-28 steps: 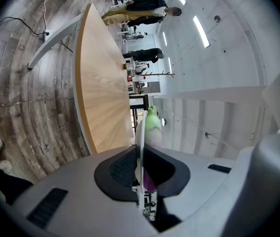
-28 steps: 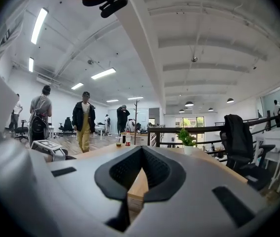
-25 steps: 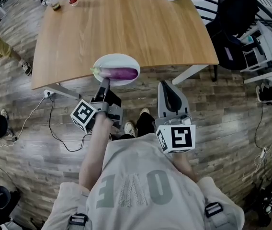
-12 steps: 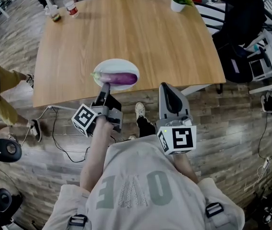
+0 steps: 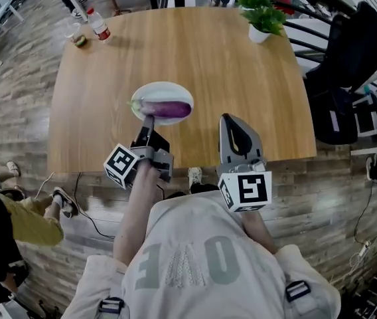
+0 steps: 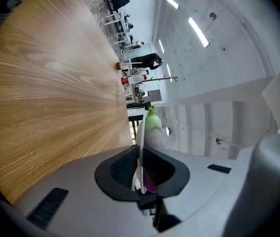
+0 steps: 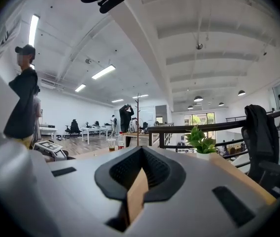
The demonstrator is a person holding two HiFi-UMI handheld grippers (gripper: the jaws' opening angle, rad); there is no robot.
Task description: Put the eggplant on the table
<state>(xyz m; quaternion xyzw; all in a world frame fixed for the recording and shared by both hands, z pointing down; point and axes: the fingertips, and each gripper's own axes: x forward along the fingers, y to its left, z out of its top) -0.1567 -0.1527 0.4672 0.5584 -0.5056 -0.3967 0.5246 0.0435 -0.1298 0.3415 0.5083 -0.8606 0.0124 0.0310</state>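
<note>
One eggplant (image 5: pixel 168 109) on one plate (image 5: pixel 154 90), rim pinched by left tool (image 5: pixel 149 119); right tool (image 5: pixel 227 121) closed.

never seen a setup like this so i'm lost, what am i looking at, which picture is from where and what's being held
No robot: a person holds a two-jaw gripper in each hand. The head view is from a camera on their head, looking down; the other two are from cameras on each gripper, looking along its jaws. The left gripper grips the rim of a white plate carrying a purple eggplant, over a wooden table. The right gripper holds nothing. A potted plant, a bottle and a cup stand at the table's far end.
</note>
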